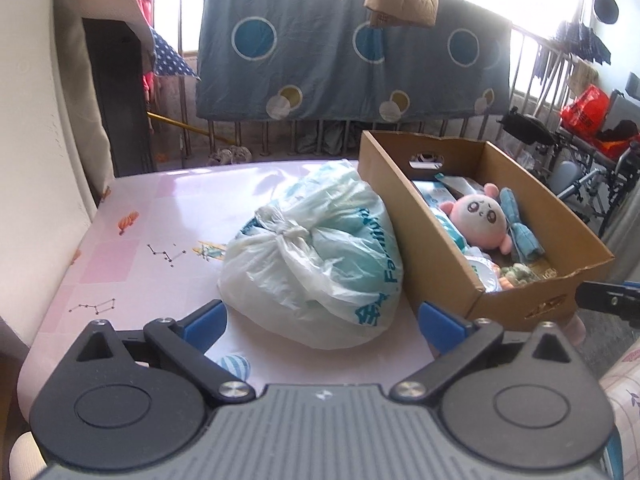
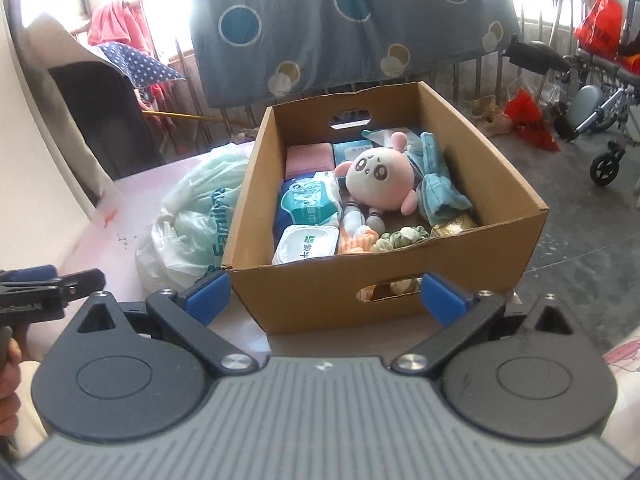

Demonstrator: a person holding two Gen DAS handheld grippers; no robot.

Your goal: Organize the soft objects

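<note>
The tied plastic bag point(image 1: 316, 256) hides its contents, at twelve o'clock from the left gripper point(image 1: 322, 318), while both it and the right gripper point(image 2: 325, 294) gape wide, holding nothing.

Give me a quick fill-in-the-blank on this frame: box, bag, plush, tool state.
1. The pink plush lies inside the ____ box.
2. The knotted plastic bag sits on the table ____ the box, touching its side wall.
3. Both the left tool and the right tool have their jaws ____, with nothing gripped.
4. The green scrunchie rests near the box's ____ wall, closest to the camera.

Missing words: cardboard; beside; open; front
</note>
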